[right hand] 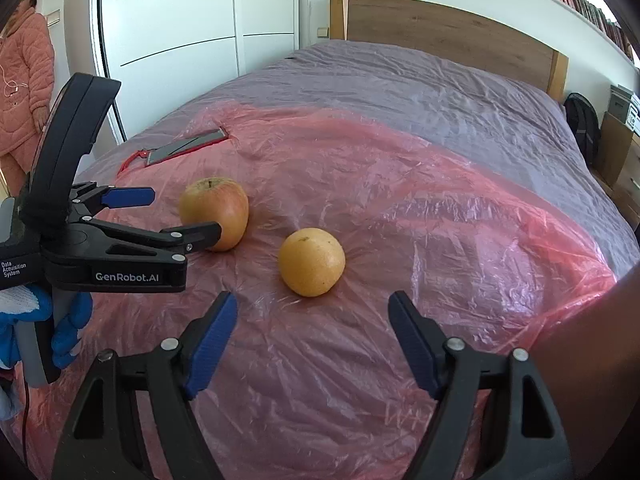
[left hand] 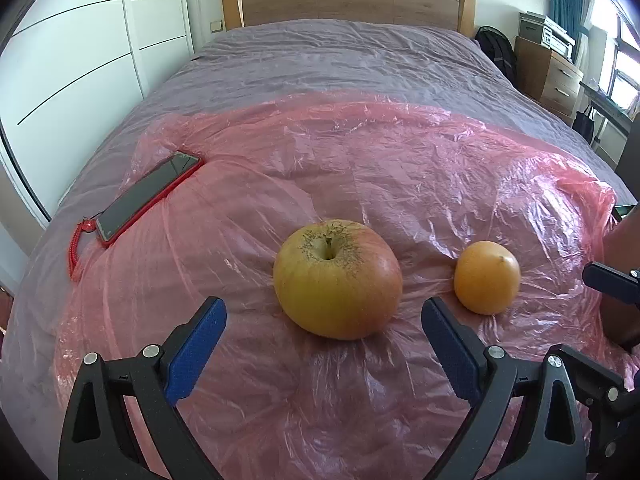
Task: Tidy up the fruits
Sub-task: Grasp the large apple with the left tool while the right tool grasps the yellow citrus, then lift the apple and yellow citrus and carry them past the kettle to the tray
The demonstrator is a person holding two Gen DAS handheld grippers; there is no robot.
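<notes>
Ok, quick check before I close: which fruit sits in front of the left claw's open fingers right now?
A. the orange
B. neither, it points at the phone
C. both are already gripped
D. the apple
D: in the left wrist view the apple lies just ahead of the open left claw, between its finger lines, untouched; the orange sits off to its right.

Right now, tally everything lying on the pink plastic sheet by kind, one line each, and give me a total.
Apple: 1
Orange: 1
Phone in a red case: 1
Total: 3 things on the pink plastic sheet, 2 of them fruit. Neither is gripped; both the left gripper and the right gripper have their jaws apart.
</notes>
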